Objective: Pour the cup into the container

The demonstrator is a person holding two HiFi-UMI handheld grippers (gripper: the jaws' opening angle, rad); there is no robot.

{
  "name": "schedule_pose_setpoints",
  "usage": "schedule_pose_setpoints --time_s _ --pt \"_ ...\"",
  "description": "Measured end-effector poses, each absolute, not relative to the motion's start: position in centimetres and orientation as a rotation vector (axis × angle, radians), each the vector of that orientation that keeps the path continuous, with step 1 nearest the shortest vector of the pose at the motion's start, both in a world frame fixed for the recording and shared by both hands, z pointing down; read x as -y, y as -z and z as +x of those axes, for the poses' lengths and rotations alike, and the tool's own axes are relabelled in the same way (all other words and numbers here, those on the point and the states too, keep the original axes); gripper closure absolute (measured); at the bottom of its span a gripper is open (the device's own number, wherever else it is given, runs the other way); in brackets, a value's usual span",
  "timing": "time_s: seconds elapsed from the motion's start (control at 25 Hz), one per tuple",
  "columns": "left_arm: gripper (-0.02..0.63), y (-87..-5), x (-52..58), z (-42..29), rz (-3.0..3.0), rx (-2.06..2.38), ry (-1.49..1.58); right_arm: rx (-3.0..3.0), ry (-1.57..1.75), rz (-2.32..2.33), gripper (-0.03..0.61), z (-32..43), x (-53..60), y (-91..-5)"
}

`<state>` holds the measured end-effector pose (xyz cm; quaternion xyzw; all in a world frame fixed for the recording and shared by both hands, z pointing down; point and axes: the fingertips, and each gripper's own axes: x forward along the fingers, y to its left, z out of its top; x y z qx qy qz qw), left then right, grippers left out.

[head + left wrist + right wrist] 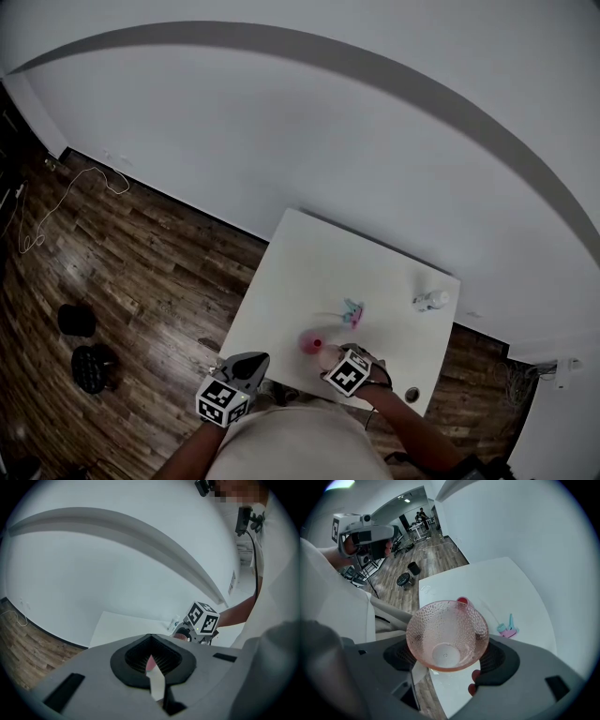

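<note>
While the right gripper pinches the pink dimpled cup in its fingers over the table, beside the red container, the left gripper hangs at the head view's lower left, fingers closed, empty.

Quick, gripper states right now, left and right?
Left gripper: closed, empty.
Right gripper: closed on the pink dimpled glass cup.

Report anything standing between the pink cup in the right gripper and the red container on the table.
Nothing visible does. The clear pink dimpled cup is just beside the small red container; the teal-and-pink object and white bottle lie aside.
</note>
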<state>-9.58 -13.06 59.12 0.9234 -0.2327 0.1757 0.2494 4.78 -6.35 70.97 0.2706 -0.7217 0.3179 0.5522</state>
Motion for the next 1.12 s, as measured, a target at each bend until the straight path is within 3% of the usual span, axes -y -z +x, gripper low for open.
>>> schedule_pose_setpoints --time_s 1.12 --pt "0.603 -59.98 13.37 -10.04 2.479 0.672 -0.453 1.597 -0.797 0.510 0.209 5.15 6.88 -71.77"
